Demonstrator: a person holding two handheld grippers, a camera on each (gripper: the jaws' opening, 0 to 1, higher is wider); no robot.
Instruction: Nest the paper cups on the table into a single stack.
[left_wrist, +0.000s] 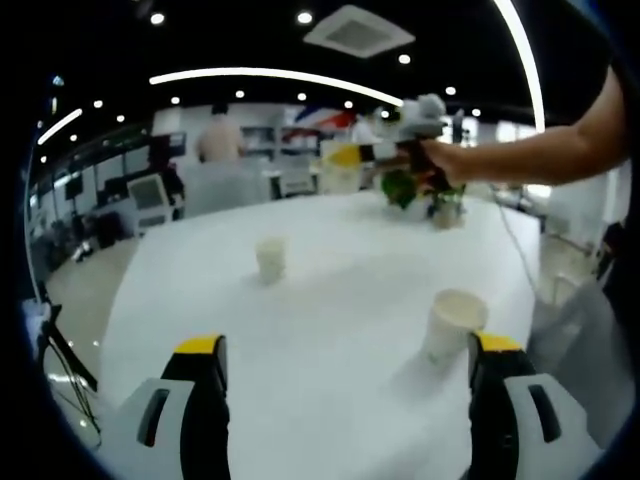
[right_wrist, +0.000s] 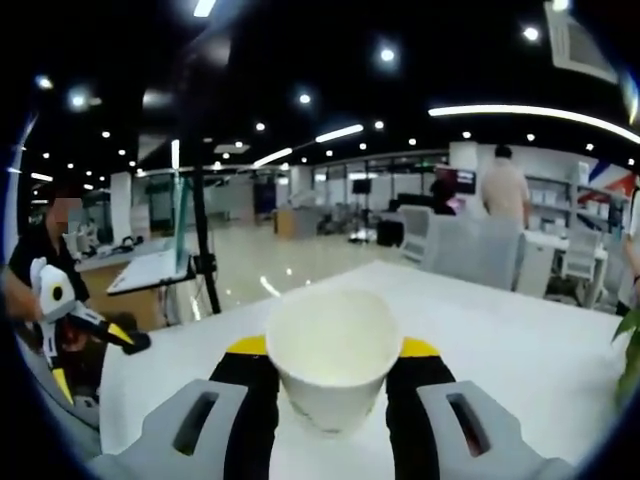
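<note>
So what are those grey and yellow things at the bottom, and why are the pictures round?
Those are claws a person holds, one in each hand. A small camera with a round, wide lens rides on each claw, so each picture looks out along its own two jaws. In the left gripper view, the left claw is open over a round white table, where two white paper cups stand apart: one farther off, one close to the right jaw. The person's arm reaches across the top, holding the other claw by a potted green plant. In the right gripper view, the right claw squeezes another white paper cup.
</note>
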